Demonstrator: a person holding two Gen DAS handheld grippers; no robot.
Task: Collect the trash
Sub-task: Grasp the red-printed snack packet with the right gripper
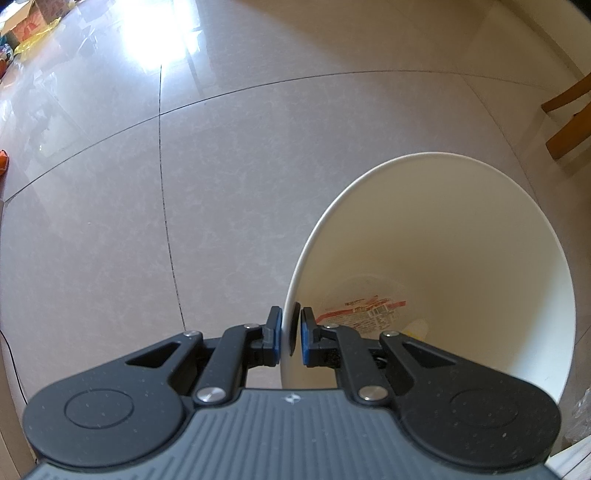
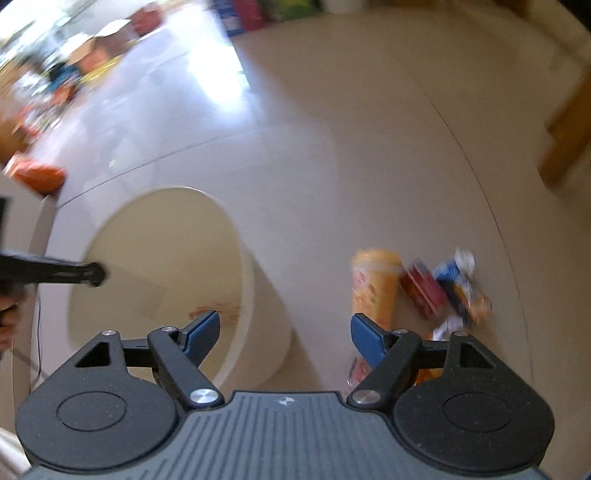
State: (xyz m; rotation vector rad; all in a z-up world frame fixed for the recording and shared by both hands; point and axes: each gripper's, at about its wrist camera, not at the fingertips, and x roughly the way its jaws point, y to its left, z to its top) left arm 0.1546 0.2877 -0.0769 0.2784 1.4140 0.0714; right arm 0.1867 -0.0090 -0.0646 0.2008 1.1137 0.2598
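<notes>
In the left wrist view my left gripper (image 1: 290,322) is shut on the near rim of a white waste bin (image 1: 480,240), one pad inside the wall and one outside. A red and white wrapper (image 1: 364,314) lies at the bottom of the bin. The right wrist view is blurred. It shows my right gripper (image 2: 284,326) open with nothing between its fingers, above bare floor between the bin (image 2: 159,236) and a pile of trash. That pile holds a yellow cup (image 2: 375,284), a red packet (image 2: 421,293) and a blue and orange packet (image 2: 461,291). My left gripper (image 2: 92,274) shows at the bin's far rim.
Wooden chair legs (image 1: 569,122) stand at the right on the glossy tiled floor. Cardboard boxes and bright clutter (image 1: 29,26) lie far off at the upper left. An orange object (image 2: 37,173) sits beyond the bin. A hand (image 2: 7,321) shows at the left edge.
</notes>
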